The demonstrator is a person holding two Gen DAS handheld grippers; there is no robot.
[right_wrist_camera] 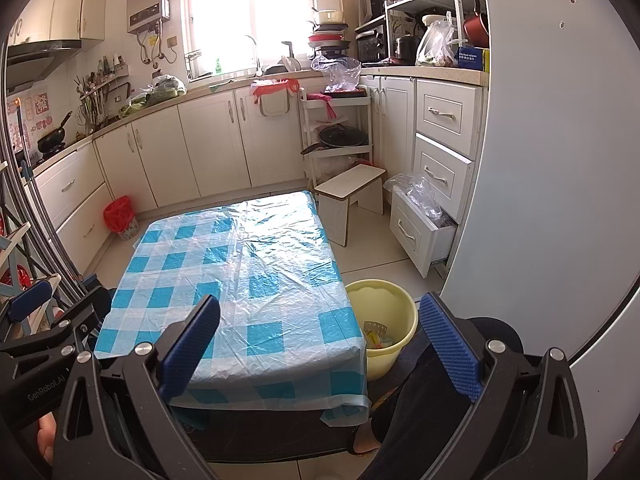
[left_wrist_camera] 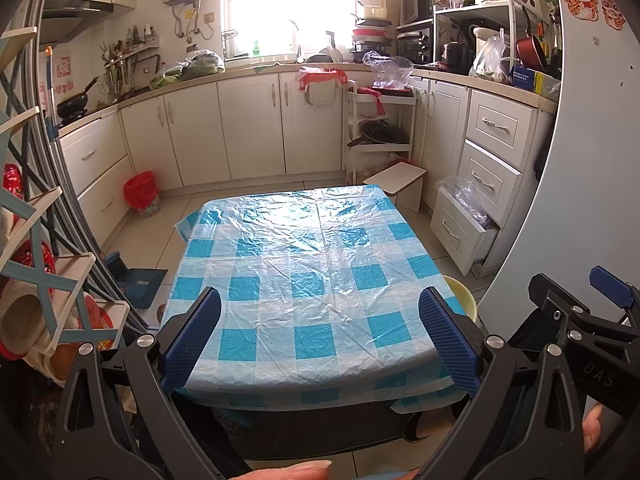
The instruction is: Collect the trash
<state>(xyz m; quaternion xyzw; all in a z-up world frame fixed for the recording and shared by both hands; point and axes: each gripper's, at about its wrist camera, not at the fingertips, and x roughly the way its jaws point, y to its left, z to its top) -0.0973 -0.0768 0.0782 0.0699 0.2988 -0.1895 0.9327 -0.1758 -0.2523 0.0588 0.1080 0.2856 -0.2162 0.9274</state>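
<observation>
A low table (left_wrist_camera: 312, 264) (right_wrist_camera: 240, 272) covered with a blue-and-white checked plastic sheet fills the middle of both views; nothing lies on its top. A yellow bucket (right_wrist_camera: 380, 320) (left_wrist_camera: 464, 296) stands on the floor at the table's right side, with a few scraps of wrappers in its bottom. My left gripper (left_wrist_camera: 320, 340) is open above the table's near edge, nothing between its blue pads. My right gripper (right_wrist_camera: 320, 348) is open too, over the table's near right corner, beside the bucket. Each gripper shows at the edge of the other's view.
A red-lined waste bin (left_wrist_camera: 142, 194) (right_wrist_camera: 120, 218) stands by the left cabinets. A small white stool (right_wrist_camera: 350, 194), an open bottom drawer (right_wrist_camera: 420, 232) with plastic bags, and a white fridge door (right_wrist_camera: 540, 200) are at right. A rack (left_wrist_camera: 36, 240) crowds the left. A person's leg (right_wrist_camera: 408, 408) is near the bucket.
</observation>
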